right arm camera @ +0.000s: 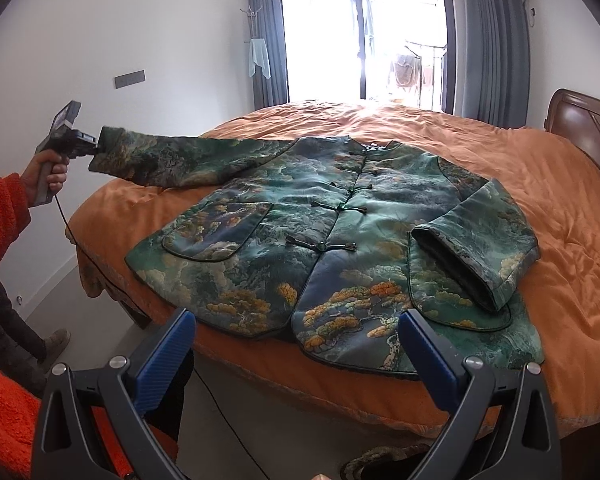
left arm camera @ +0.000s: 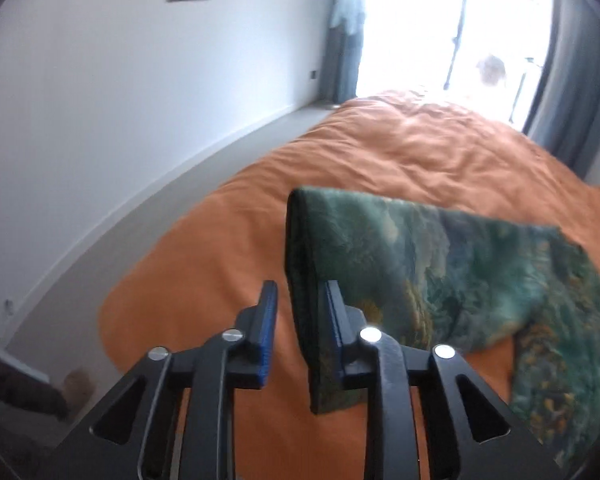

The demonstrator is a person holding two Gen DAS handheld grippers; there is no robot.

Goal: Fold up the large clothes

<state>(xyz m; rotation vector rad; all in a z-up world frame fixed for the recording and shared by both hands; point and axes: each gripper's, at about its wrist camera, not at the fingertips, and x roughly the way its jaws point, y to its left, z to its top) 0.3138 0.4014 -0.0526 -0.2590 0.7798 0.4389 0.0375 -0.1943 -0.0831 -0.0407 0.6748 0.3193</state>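
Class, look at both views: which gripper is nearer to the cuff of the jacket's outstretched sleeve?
Left. The left gripper is at the sleeve cuff, off the bed's edge. The right gripper hovers open by the jacket hem, well away from that cuff.

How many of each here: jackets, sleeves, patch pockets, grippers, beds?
Jacket: 1
Sleeves: 2
Patch pockets: 2
Grippers: 2 (left gripper, right gripper)
Bed: 1
Total: 8
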